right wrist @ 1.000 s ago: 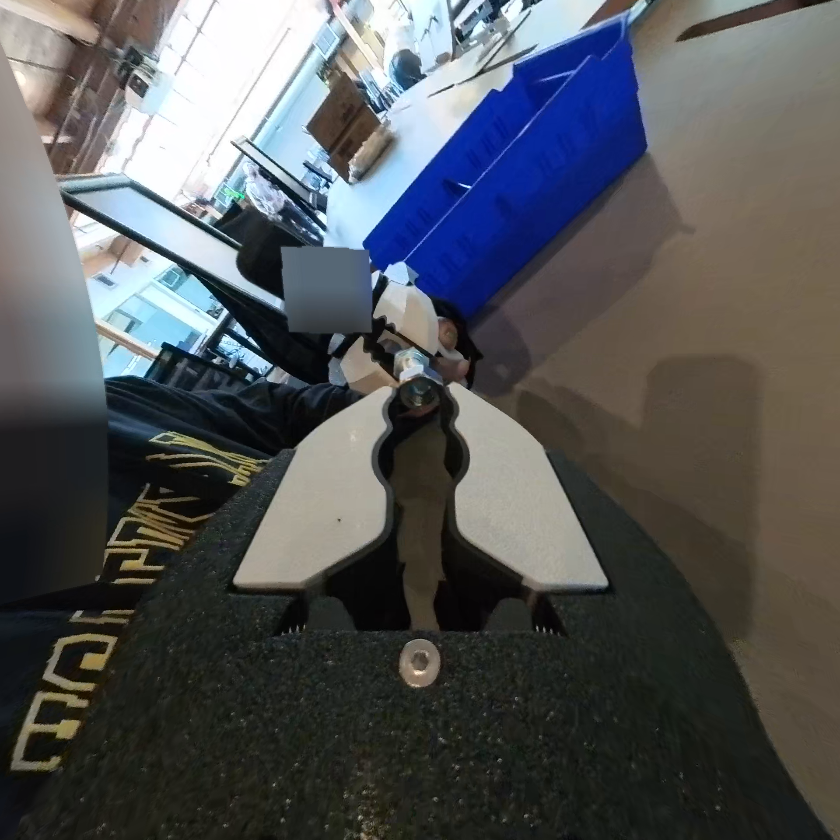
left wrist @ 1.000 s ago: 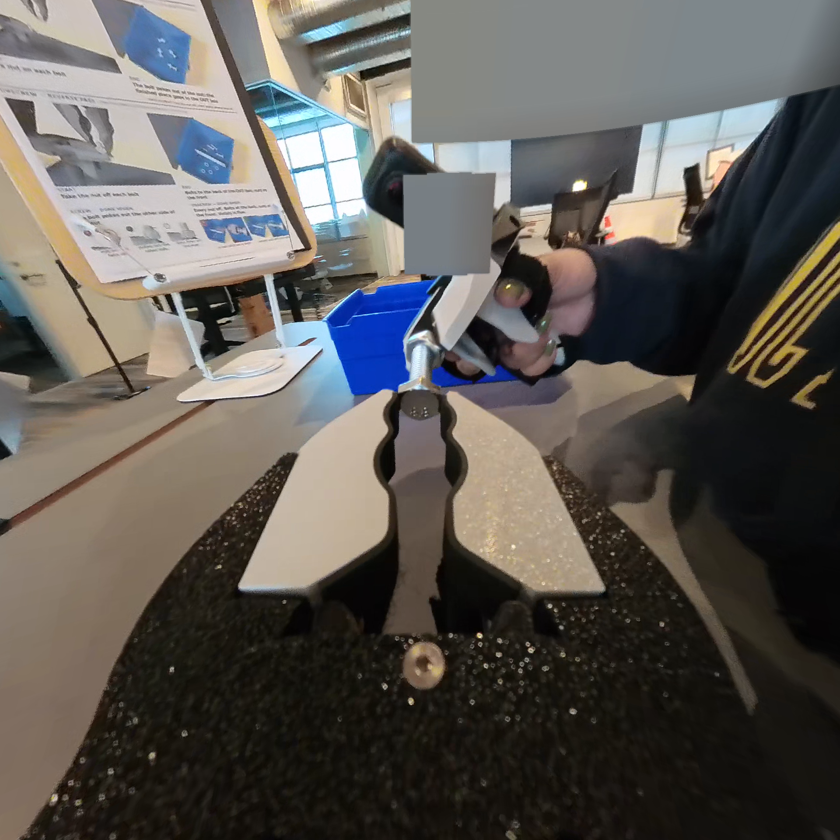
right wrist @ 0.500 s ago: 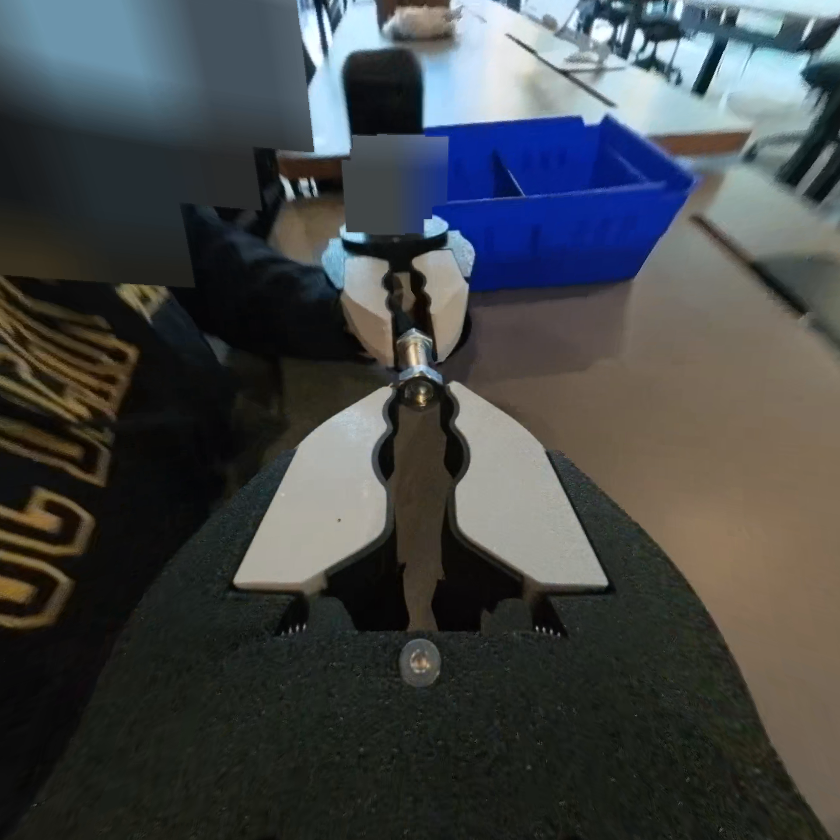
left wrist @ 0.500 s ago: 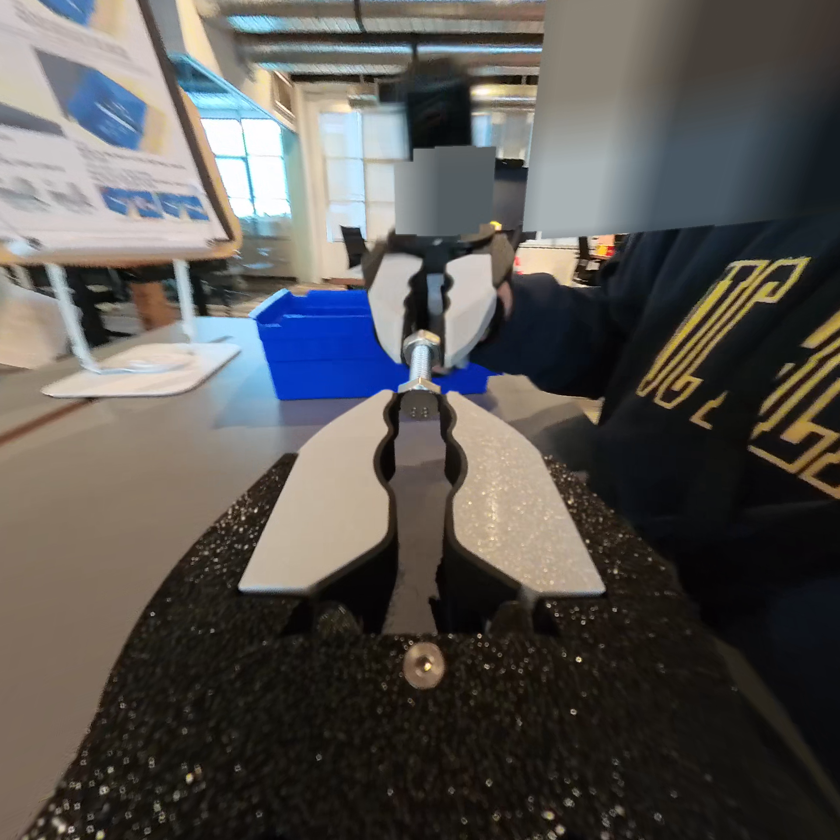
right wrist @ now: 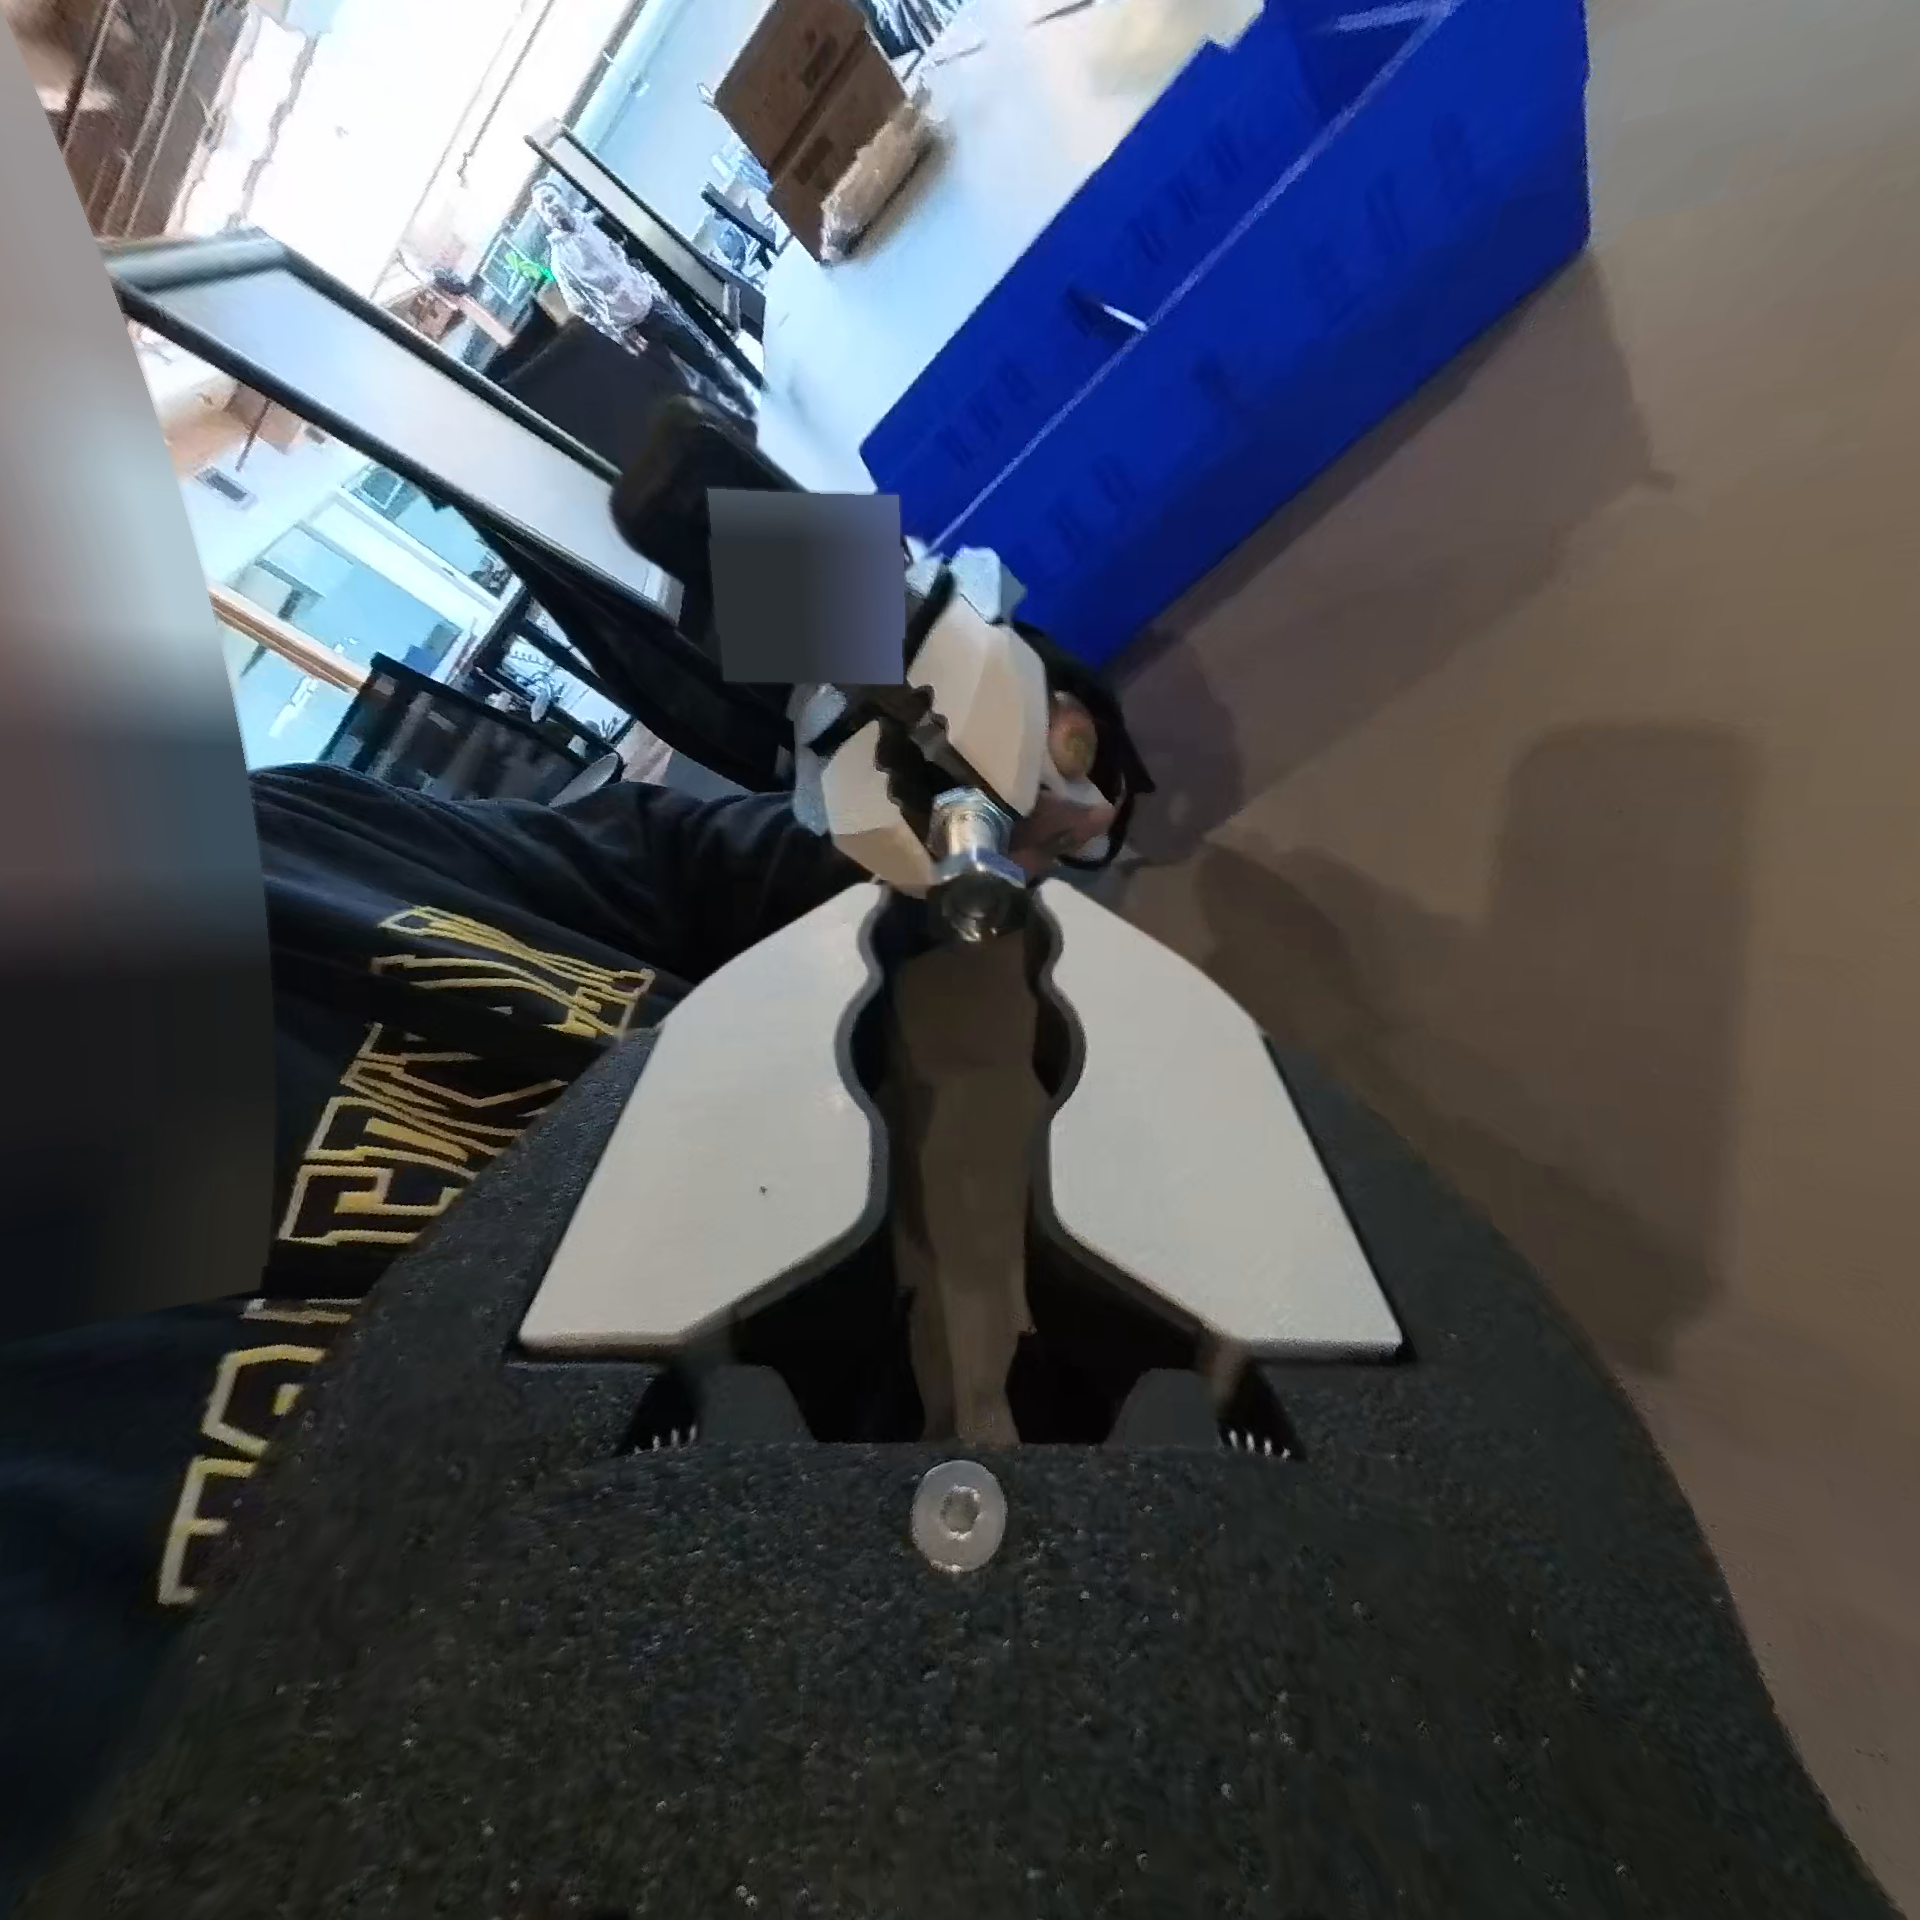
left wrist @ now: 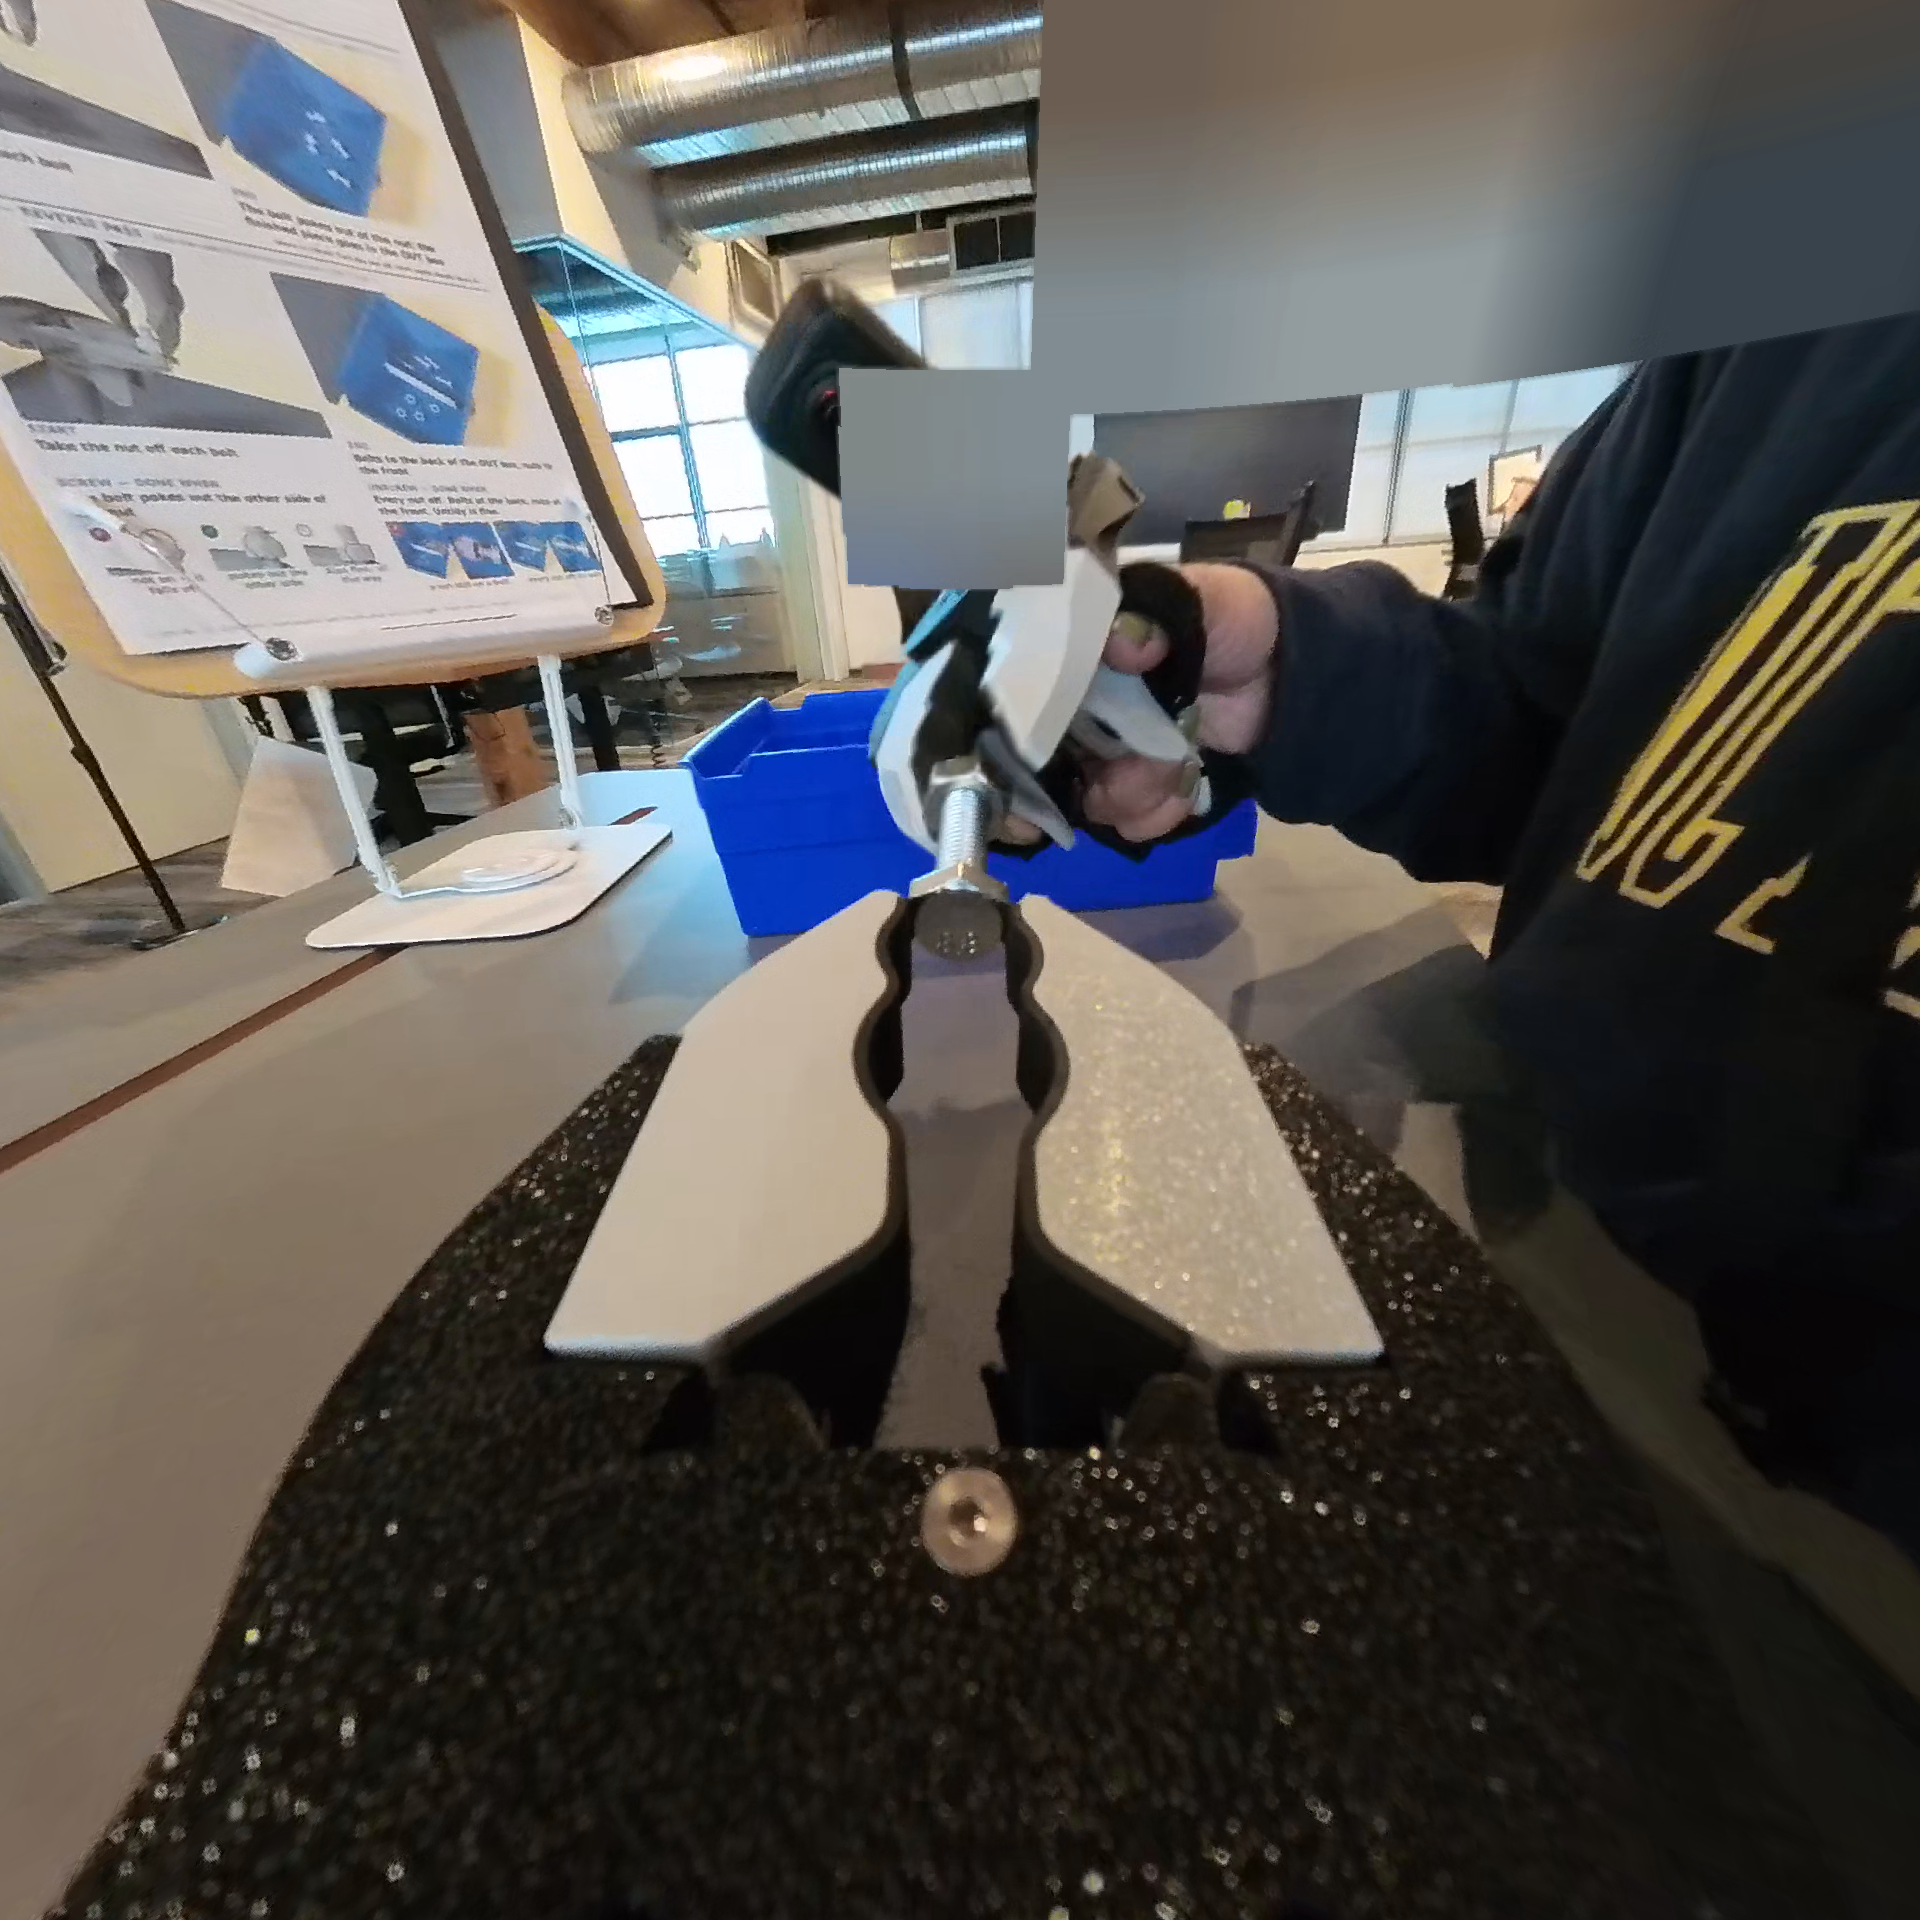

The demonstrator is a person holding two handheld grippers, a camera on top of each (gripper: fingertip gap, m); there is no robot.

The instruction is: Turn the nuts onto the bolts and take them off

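A steel bolt (left wrist: 961,831) spans between my two grippers above the grey table (left wrist: 260,1195). My left gripper (left wrist: 958,935) is shut on the bolt's hex head (left wrist: 957,928), seen end-on at its fingertips. My right gripper (right wrist: 977,914) is shut on the nut (right wrist: 979,902), which sits on the bolt's threaded end. In the left wrist view the right gripper (left wrist: 961,779) stands tilted above the bolt, with the nut (left wrist: 948,774) between its white fingers. In the right wrist view the left gripper (right wrist: 935,821) shows just beyond the nut.
A blue divided bin (left wrist: 810,831) stands on the table behind the grippers; it also shows in the right wrist view (right wrist: 1247,364). An instruction board on a white stand (left wrist: 291,364) is at the left. The person's dark sleeve (left wrist: 1403,707) and torso fill the right side. My two grippers' fingertips are within a few centimetres of each other.
Half a second ago the two grippers faced each other squarely. Now the right gripper has rolled to a tilt with the nut in it, as it stood one second ago. Both stay shut.
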